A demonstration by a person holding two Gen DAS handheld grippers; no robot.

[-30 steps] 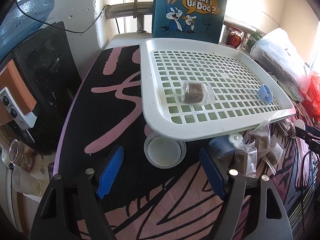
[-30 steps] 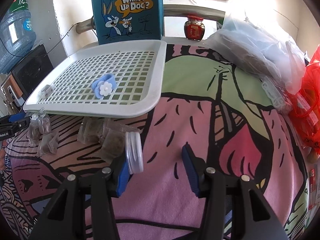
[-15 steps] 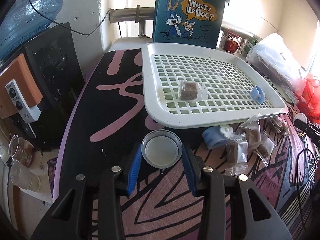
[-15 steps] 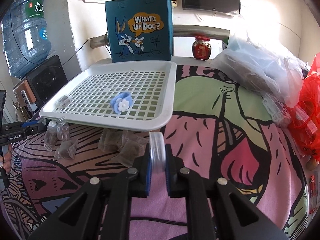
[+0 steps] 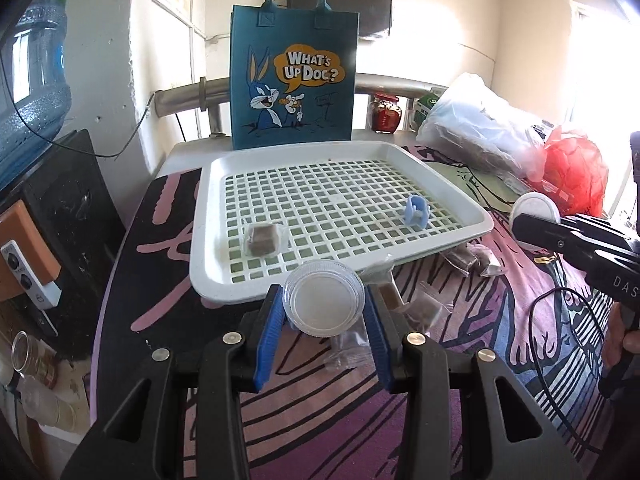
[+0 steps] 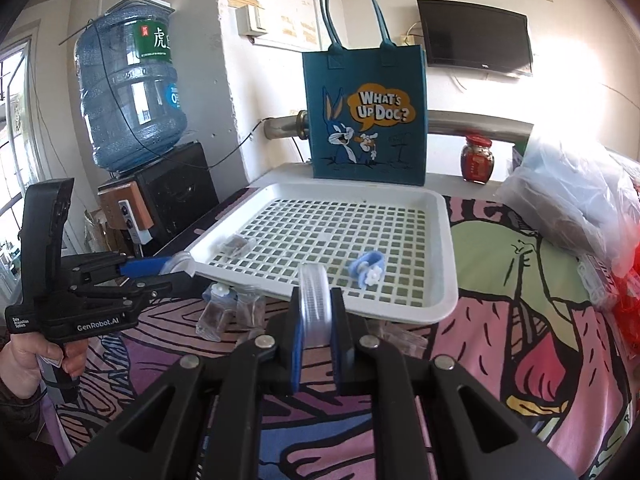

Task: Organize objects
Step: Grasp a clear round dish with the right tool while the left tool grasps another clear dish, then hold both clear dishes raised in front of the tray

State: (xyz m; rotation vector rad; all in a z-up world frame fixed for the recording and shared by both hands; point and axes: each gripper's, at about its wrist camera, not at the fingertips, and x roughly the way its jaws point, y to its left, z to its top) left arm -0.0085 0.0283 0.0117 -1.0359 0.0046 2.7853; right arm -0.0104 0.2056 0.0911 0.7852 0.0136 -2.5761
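Observation:
My left gripper [image 5: 322,295] is shut on a round clear plastic dish [image 5: 320,309], held flat above the front edge of the white lattice tray [image 5: 400,151]. My right gripper [image 6: 317,297] is shut on a clear round lid [image 6: 315,280], which stands on edge between the blue pads. In the tray lie a wrapped brown block [image 5: 262,237] and a blue flower clip [image 5: 416,210]. Several small clear packets [image 5: 424,309] lie on the patterned cloth in front of the tray. The right wrist view shows the left gripper [image 6: 176,267] at the tray's left corner.
A blue cartoon tote bag [image 5: 294,80] stands behind the tray. A large water bottle [image 6: 128,92] sits on a black cabinet at the left. Plastic bags [image 5: 480,130], a red bag [image 5: 572,168] and a red jar [image 5: 386,114] crowd the right. A hand [image 6: 40,356] holds the left gripper's grip.
Both grippers were open a second ago. The left one closed on the dish and the right one on the lid, and both rose off the cloth toward the tray.

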